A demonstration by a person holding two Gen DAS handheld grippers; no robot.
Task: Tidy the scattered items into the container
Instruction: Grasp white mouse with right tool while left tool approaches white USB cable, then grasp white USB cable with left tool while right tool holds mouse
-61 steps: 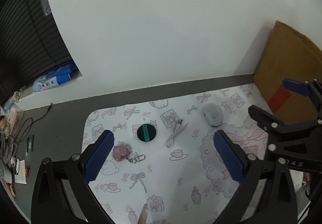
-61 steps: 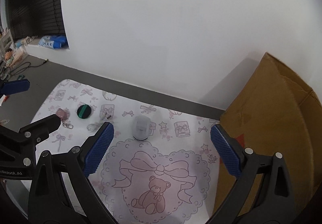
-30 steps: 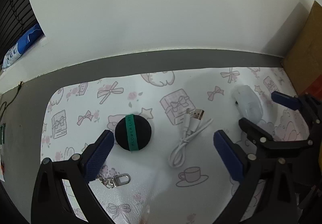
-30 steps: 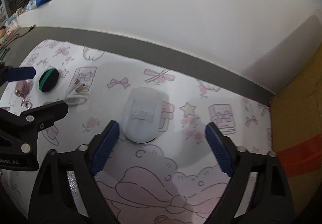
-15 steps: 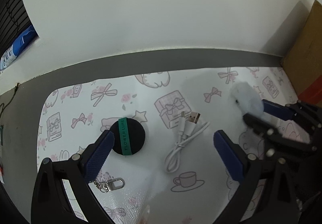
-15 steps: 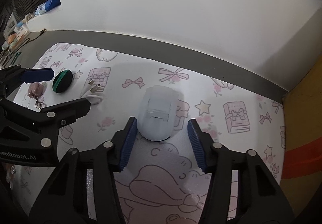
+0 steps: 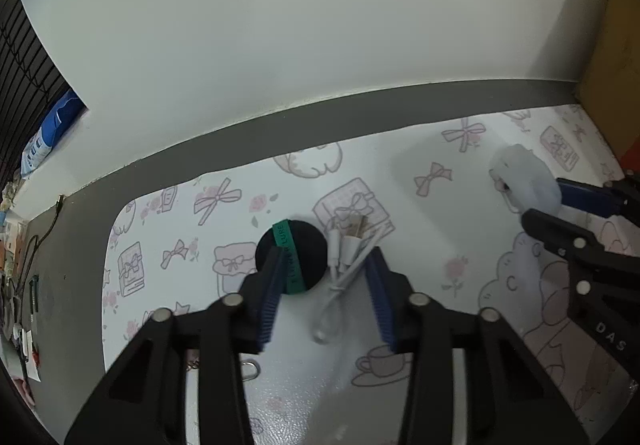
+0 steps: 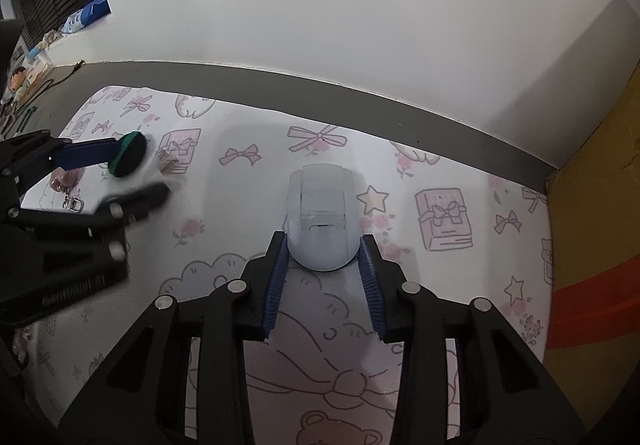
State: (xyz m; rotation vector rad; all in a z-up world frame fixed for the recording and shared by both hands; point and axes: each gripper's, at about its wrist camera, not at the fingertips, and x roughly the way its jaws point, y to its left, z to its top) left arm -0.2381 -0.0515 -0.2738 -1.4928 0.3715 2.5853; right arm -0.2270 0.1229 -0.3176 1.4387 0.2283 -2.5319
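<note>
Far left on the patterned mat [image 8: 240,165]: pink keychain [image 8: 66,181], just left of the left gripper [image 7: 324,269]. Jaws closing there around the black puff [image 7: 294,257] with its green band and the folded white cable [image 7: 348,257]; left pad over the puff, right pad against the cable, firm pressure impossible to tell. Cable lying near to far, plugs at the far end, loop nearest. Further right, well apart, the white mouse [image 8: 322,221] flat on the mat, long axis near to far, nose toward the wall. Right gripper [image 8: 324,249] closing on it, pads touching both near flanks. At far right, a cardboard box [image 8: 600,205] standing at the mat's edge.
</note>
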